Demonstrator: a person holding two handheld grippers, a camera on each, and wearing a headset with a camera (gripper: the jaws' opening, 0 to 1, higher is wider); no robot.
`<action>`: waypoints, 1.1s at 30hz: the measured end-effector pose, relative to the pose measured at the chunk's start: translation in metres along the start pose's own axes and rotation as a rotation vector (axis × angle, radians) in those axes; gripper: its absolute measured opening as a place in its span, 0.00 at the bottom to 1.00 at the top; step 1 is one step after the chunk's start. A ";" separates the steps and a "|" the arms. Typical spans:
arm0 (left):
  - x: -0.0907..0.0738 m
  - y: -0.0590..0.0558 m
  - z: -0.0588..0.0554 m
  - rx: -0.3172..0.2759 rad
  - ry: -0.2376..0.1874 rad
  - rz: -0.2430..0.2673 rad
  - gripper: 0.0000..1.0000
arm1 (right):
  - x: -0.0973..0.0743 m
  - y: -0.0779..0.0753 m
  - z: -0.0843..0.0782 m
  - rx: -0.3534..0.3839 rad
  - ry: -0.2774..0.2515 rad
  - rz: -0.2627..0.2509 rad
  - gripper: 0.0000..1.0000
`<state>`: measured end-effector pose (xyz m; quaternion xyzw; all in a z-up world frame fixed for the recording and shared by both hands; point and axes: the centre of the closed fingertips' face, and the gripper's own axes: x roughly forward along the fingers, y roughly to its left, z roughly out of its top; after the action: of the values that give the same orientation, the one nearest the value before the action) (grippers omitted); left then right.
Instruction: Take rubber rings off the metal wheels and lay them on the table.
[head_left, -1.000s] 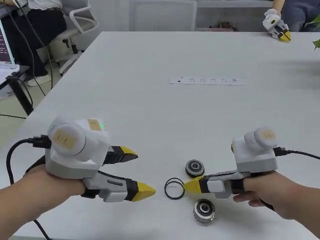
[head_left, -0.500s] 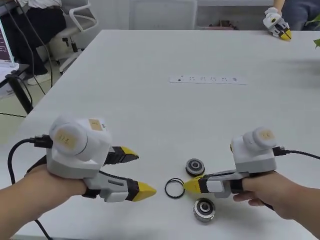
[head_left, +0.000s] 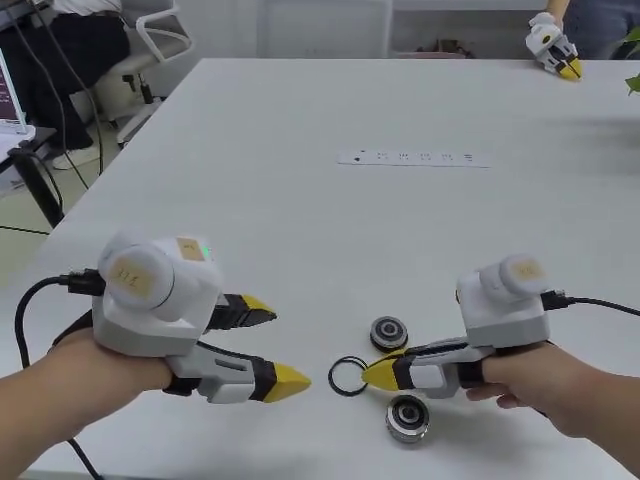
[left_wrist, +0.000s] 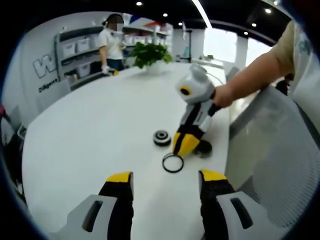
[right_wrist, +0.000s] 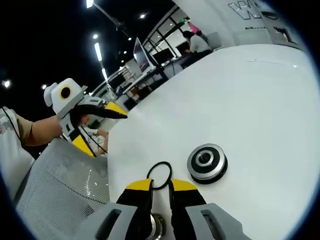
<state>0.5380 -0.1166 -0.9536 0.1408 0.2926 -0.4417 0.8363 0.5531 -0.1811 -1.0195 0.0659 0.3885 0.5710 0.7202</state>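
Second dark metal wheel (right_wrist: 158, 225) half hidden behind right hand-held gripper (right_wrist: 161, 186) jaws, white power strip (head_left: 415, 158) markings too small to read

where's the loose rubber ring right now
In the head view the rubber ring lies flat on the table at the right gripper's tips, just left of the two metal wheels.

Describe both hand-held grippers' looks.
The left hand-held gripper and right hand-held gripper match: pale grey moulded bodies, black jaws ending in pointed yellow tips, a black cable trailing from each rear. A small green light glows on the left one.
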 end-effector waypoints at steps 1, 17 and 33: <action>0.000 0.000 0.000 0.001 0.002 -0.001 0.53 | 0.000 0.001 0.000 -0.016 0.007 -0.002 0.11; 0.001 0.001 -0.002 0.001 0.015 -0.002 0.53 | -0.010 0.006 0.006 -0.093 0.005 -0.013 0.21; 0.010 0.008 0.009 0.014 0.014 -0.003 0.52 | -0.042 -0.004 0.020 -0.094 -0.073 -0.064 0.21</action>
<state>0.5520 -0.1234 -0.9528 0.1496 0.2956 -0.4440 0.8325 0.5672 -0.2121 -0.9879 0.0403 0.3365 0.5626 0.7540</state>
